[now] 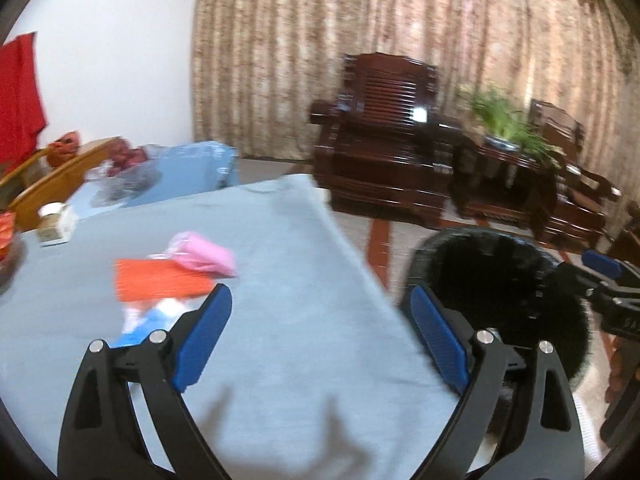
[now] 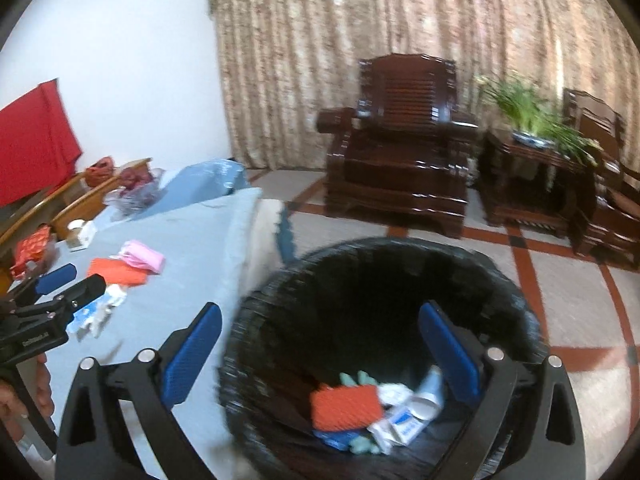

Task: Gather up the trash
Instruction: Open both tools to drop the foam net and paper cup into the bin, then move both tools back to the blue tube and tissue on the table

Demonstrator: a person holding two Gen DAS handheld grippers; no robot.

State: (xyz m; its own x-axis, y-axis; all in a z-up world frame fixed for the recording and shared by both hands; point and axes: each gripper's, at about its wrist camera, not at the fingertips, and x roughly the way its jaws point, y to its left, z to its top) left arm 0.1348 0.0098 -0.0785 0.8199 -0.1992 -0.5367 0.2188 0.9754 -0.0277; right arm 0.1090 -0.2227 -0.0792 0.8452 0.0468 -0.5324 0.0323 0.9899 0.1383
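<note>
Inside the bin (image 2: 384,280), only the right wrist view shows trash (image 2: 372,408).

Two hand-held grippers (image 1: 320,316) (image 2: 320,336), one black bin (image 2: 384,264), one table (image 1: 280,240), three wrappers (image 1: 160,280) on it and two dark wooden armchairs (image 2: 400,152) are visible.

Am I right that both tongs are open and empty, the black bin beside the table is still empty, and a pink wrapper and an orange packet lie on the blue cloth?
Not quite: the black bin already holds trash, including an orange packet; the right wrist view shows it. The rest stands: left tongs and right tongs are open and empty, and the pink wrapper and orange packet lie on the blue cloth.
</note>
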